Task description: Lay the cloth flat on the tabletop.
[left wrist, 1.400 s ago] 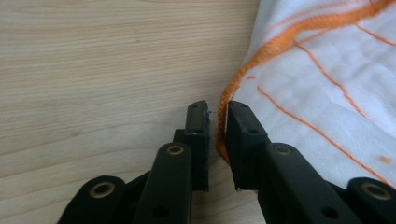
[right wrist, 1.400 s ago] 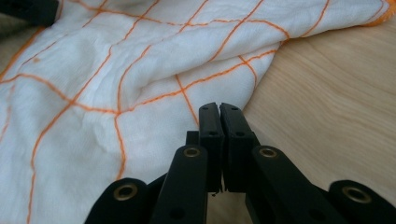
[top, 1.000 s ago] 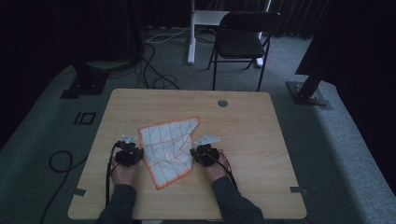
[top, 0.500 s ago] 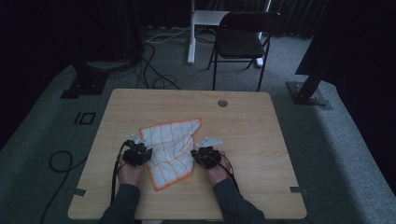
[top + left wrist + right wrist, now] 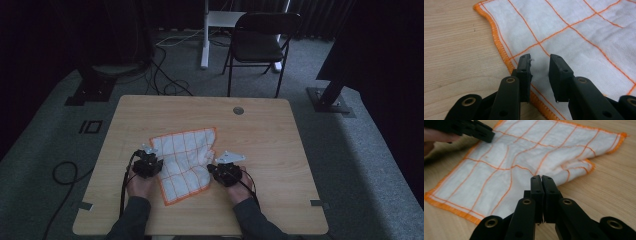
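Observation:
A white cloth with an orange grid and orange hem [image 5: 182,160] lies on the wooden table [image 5: 265,140], rumpled along its right side. My left gripper [image 5: 156,162] rests at the cloth's left hem. Seen from the left gripper view, its jaws [image 5: 540,58] stand apart over the cloth [image 5: 579,30] just inside the hem, with fabric showing in the gap. My right gripper [image 5: 210,170] is at the cloth's right edge. Its jaws [image 5: 541,178] are shut on a pinch of the cloth [image 5: 499,170], and creases run toward the tips. The left gripper [image 5: 489,135] shows far off in the right gripper view.
A round grommet [image 5: 238,110] sits near the table's far edge. Beyond the table stand a black folding chair [image 5: 260,45] and a white post [image 5: 205,35], with cables [image 5: 165,80] on the carpet. Bare wood lies to the right of the cloth.
The left gripper has moved right onto the cloth's left hem. The right gripper has drawn slightly right and toward the person, and the cloth's right side has bunched up.

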A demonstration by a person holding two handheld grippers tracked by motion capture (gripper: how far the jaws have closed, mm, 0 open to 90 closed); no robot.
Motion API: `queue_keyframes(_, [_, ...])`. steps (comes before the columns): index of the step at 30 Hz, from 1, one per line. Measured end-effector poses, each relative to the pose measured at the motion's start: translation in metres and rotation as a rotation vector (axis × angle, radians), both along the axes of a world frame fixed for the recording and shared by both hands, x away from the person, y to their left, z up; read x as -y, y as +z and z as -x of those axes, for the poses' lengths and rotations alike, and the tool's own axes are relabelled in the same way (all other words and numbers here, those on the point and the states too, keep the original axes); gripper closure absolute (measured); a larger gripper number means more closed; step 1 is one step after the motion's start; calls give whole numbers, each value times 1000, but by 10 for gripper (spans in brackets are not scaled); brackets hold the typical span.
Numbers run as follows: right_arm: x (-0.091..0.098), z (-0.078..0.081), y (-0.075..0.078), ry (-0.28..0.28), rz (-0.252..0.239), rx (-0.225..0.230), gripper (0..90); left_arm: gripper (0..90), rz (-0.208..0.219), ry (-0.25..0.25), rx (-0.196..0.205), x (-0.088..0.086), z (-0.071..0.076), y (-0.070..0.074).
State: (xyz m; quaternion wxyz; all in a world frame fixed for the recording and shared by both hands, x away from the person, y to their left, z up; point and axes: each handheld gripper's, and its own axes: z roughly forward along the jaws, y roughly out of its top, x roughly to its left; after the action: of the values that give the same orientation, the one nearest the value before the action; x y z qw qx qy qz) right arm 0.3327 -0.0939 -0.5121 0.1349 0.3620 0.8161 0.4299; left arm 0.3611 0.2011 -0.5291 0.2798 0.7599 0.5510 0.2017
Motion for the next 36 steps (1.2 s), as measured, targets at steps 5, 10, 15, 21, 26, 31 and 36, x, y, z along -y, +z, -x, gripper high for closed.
queue_keyframes(5, [0,9,7,19,-6,27,887,715,-2,0,-2,0,-1,0])
queue_keyframes(10, [1,8,8,26,-11,27,851,695,12,0,4,1,1,2])
queue_keyframes(15, [5,1,6,20,-16,16,847,679,38,-57,40,10,9,11])
queue_keyframes(21, [11,-2,6,-24,-3,25,845,656,47,-166,77,36,17,26])
queue_keyframes(26, [21,-5,2,-63,4,12,830,642,46,-237,97,56,23,36])
queue_keyframes(31, [28,-4,-4,-86,21,7,820,638,56,-280,110,72,27,43])
queue_keyframes(36, [35,-5,-6,-102,25,6,800,625,50,-323,111,90,28,44])
